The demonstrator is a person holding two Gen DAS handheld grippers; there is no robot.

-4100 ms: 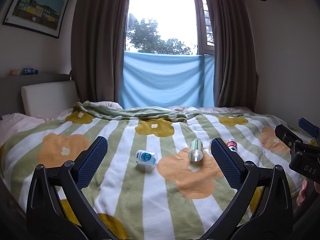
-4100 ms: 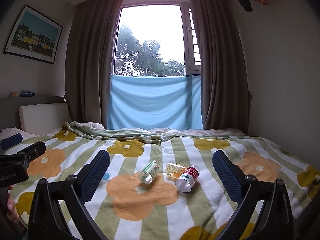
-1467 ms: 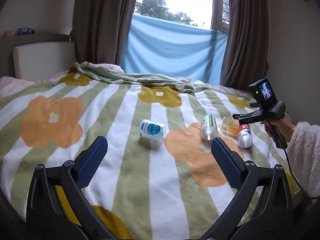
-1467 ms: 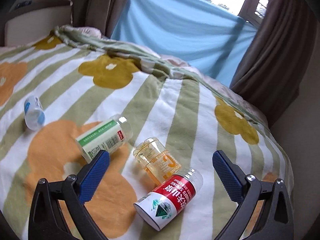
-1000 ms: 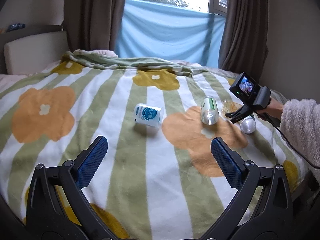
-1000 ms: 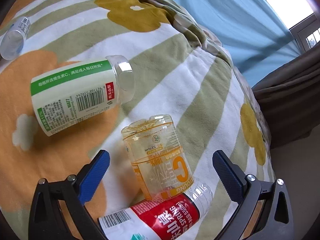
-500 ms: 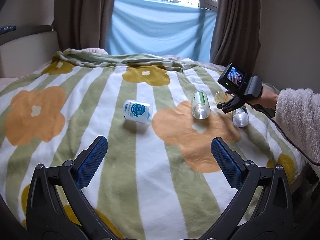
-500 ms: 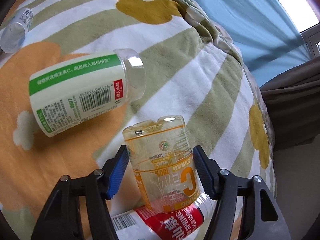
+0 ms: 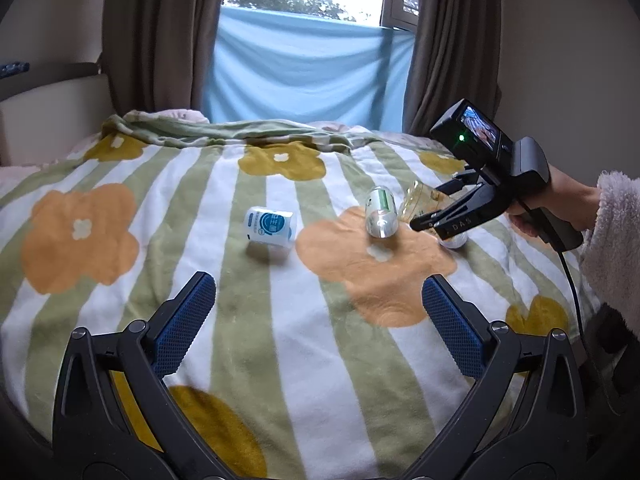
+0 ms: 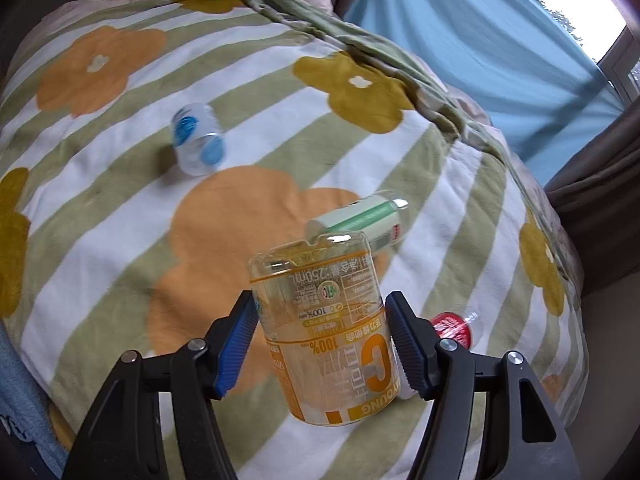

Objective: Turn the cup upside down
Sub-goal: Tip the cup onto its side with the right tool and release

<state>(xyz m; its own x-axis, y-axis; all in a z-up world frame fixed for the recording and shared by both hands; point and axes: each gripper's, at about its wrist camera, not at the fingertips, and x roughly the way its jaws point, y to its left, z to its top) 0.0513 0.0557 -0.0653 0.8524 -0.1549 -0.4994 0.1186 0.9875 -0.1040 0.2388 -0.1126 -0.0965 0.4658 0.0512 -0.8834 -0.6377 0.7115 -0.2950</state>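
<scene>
Spread over the bed, a fleece blanket (image 10: 120,208) with green stripes and orange and yellow flowers is seen beneath everything. Above it, the clear orange-printed cup (image 10: 328,344) is held between the blue pads of the right gripper (image 10: 322,340), whose jaws are closed against its sides; the cup is lifted off the blanket, its print reading upside down in the right wrist view. Just beyond the jaws a green-labelled bottle (image 10: 360,220) lies on its side, and to their right a red-labelled bottle (image 10: 452,326) is partly hidden. Farther off to the left, a blue-labelled cup (image 10: 196,140) lies on its side. The left gripper (image 9: 318,320) is held well back from these, its jaws wide apart with nothing between them. Behind the bed, a blue cloth (image 9: 304,76) hangs between brown curtains (image 9: 160,36).
</scene>
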